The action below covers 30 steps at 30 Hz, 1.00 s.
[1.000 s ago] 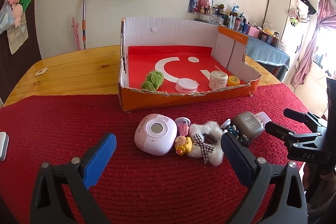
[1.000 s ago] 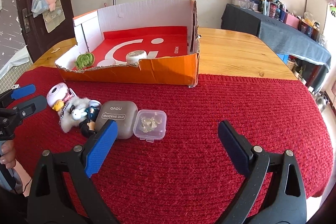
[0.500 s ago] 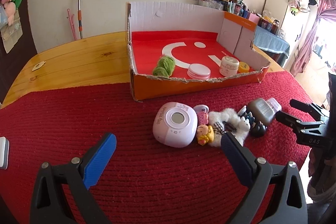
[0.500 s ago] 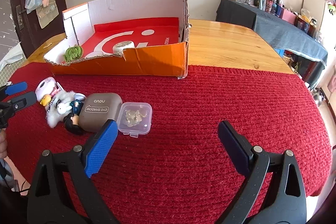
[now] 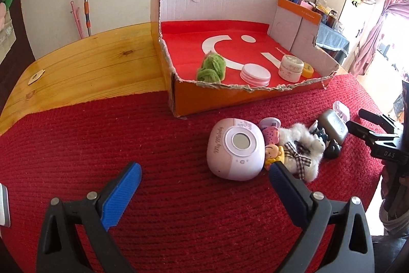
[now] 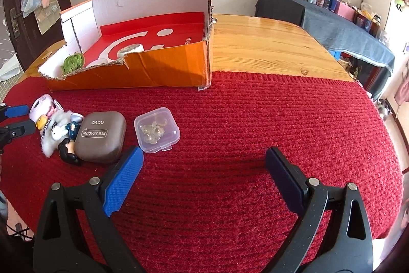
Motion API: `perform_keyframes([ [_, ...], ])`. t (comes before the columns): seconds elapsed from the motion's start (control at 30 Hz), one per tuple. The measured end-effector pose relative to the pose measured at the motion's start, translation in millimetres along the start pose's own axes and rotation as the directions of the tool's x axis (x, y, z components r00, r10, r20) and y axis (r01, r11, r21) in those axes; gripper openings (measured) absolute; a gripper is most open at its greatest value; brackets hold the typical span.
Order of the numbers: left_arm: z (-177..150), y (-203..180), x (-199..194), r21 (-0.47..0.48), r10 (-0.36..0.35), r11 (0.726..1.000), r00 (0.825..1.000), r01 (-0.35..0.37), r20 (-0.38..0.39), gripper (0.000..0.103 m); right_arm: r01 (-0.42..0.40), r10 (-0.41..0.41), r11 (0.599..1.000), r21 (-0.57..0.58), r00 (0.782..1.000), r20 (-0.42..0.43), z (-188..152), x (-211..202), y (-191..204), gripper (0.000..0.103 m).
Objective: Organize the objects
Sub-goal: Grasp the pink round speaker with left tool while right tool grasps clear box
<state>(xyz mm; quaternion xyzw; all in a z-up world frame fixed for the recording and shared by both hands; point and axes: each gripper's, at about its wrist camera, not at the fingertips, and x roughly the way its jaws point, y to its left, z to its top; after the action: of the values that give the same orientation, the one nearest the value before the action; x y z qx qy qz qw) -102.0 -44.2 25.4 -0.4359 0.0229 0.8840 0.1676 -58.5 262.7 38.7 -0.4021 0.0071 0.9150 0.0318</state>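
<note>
An orange cardboard box [image 5: 217,99] with a red floor stands on the table; inside lie a green fuzzy thing [image 5: 211,67], a pink flat tin [image 5: 255,74], a cream jar [image 5: 291,67] and a small yellow tin [image 5: 307,69]. In front of it on the red mat [image 5: 153,140] sit a pink round device [image 5: 235,149], a yellow figure [image 5: 273,154], a white fluffy toy [image 5: 300,155], a brown eye-shadow case [image 6: 101,137] and a clear small box [image 6: 156,129]. My left gripper [image 5: 204,177] is open just short of the pink device. My right gripper [image 6: 203,159] is open, right of the clear box.
Bare wooden tabletop [image 6: 260,42] lies behind and beside the box. A white object [image 5: 3,206] sits at the mat's left edge. A dark-clothed side table [image 6: 332,24] with bottles stands at the right; bags hang on the wall.
Both grippers have shifted their view: the pile now sits further right in the left view, and further right and nearer in the right view. Both stay open; nothing was picked up.
</note>
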Motion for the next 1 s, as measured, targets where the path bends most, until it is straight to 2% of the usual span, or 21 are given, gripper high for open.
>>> perform_keyframes([
  [0.1,1.3,2.3,-0.3,0.017,0.03,0.999,1.0,-0.031,0.004,0.102,-0.023,0.023,1.0,0.002,1.0,0.0,3.4,-0.9,-0.4,0.098],
  [0.2,2.7,5.1,0.7,0.019,0.028,0.999,1.0,-0.028,0.002,0.102,-0.051,0.051,0.999,0.009,0.999,-0.001,7.4,-0.6,-0.2,0.098],
  [0.4,8.9,0.3,6.5,0.044,0.033,0.998,0.999,-0.033,0.008,0.101,-0.034,0.034,0.999,-0.038,0.999,-0.007,14.2,5.1,9.3,0.098],
  [0.6,15.4,-5.2,12.3,0.063,0.025,0.998,1.0,-0.026,0.011,0.094,-0.04,0.039,0.997,-0.062,0.999,-0.021,18.8,11.9,12.9,0.096],
  [0.7,16.0,-7.3,16.7,0.068,0.009,0.998,1.0,-0.009,-0.001,0.085,-0.031,0.029,0.995,-0.094,0.999,-0.028,19.3,13.7,18.1,0.087],
  [0.8,14.2,-12.1,19.4,0.086,0.021,0.996,1.0,-0.022,0.006,0.082,-0.042,0.039,0.993,-0.111,0.999,-0.032,18.7,14.8,21.5,0.077],
  [0.87,13.4,-14.2,18.3,0.086,0.004,0.996,1.0,-0.005,0.016,0.075,-0.05,0.047,0.992,-0.12,0.998,-0.029,18.5,14.4,23.3,0.071],
  [1.0,11.1,-17.0,14.4,0.082,-0.025,0.996,0.999,0.022,0.035,0.05,-0.086,0.084,0.988,-0.128,0.996,-0.023,17.4,13.6,26.8,0.051],
])
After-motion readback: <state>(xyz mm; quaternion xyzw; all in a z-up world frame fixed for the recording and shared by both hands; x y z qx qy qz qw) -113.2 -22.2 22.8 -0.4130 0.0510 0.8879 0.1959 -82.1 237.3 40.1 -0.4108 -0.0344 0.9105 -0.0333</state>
